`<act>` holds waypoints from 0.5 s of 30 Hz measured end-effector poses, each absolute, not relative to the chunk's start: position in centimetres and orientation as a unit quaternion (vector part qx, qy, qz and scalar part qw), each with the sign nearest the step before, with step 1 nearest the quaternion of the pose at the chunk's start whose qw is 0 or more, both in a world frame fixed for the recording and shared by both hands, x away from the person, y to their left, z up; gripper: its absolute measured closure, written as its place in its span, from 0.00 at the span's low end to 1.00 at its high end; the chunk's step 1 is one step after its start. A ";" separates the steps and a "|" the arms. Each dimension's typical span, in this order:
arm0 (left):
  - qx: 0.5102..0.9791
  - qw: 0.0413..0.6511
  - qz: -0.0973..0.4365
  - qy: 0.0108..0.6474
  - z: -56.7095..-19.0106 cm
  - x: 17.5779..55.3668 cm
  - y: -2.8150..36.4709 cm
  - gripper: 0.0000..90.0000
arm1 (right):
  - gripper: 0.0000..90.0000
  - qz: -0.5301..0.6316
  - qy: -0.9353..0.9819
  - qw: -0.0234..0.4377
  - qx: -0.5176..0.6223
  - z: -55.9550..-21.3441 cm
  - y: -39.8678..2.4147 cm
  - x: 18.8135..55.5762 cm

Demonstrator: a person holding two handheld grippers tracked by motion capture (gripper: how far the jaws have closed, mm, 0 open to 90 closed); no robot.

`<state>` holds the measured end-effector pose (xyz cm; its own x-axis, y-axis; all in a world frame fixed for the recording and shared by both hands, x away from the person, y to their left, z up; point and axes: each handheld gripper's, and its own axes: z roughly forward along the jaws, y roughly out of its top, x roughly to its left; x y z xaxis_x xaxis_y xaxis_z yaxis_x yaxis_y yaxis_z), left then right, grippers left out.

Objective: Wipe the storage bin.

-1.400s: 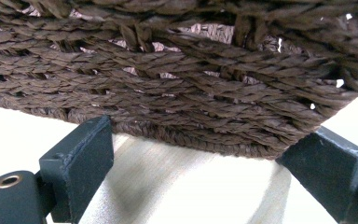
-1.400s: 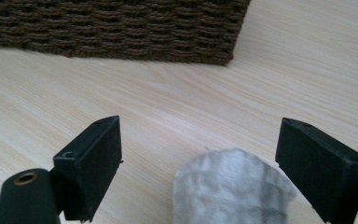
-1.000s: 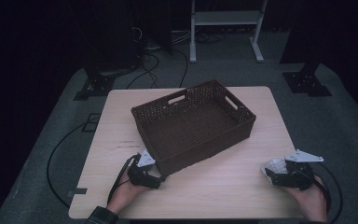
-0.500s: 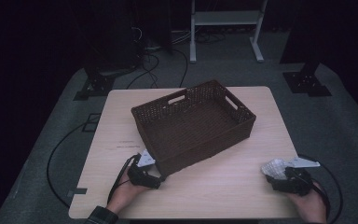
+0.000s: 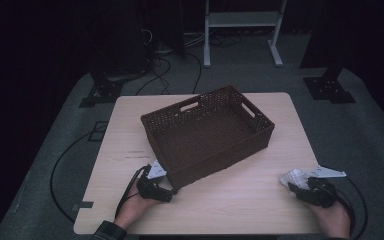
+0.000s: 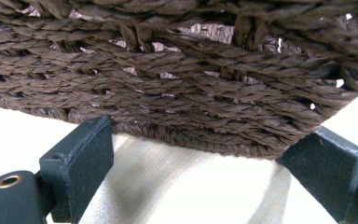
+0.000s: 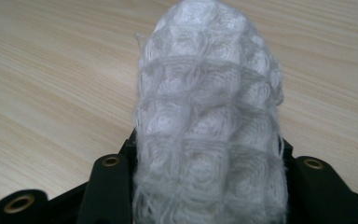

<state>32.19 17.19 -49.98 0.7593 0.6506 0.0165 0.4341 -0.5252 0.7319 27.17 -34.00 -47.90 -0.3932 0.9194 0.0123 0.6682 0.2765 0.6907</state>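
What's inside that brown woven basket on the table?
The basket looks empty: its woven floor shows bare from the high view. The strip right behind its near wall is hidden.

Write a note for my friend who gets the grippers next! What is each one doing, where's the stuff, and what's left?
Left gripper: open, its jaws straddle the near corner of the brown wicker basket without pinching it.
Right gripper: its jaws have just been closing on the white knitted cloth, which now sits squeezed between them at the table's near right edge.
Done: cloth gripped, it seems.
Left: the basket looks empty, so probably lift the cloth, carry it over the rim and let it go inside while the left gripper steadies the basket.
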 end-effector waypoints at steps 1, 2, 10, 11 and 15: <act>0.861 0.372 0.145 0.315 -50.0 32.2 17.2 0.10 | 0.57 0.319 0.774 0.195 0.511 -47.8 -34.1 27.3; 0.861 0.372 0.145 0.315 -50.0 32.2 17.2 0.10 | 0.58 0.323 0.772 0.188 0.515 -47.6 -34.1 27.4; 0.861 0.371 0.146 0.314 -50.0 32.2 17.2 0.10 | 0.59 0.344 0.762 0.205 0.509 -46.2 -33.7 28.3; 0.861 0.371 0.146 0.315 -50.0 32.2 17.2 0.10 | 0.59 0.347 0.759 0.205 0.511 -46.0 -33.7 28.5; 0.861 0.372 0.145 0.314 -50.0 32.2 17.2 0.10 | 0.59 0.350 0.759 0.205 0.509 -45.5 -33.5 29.3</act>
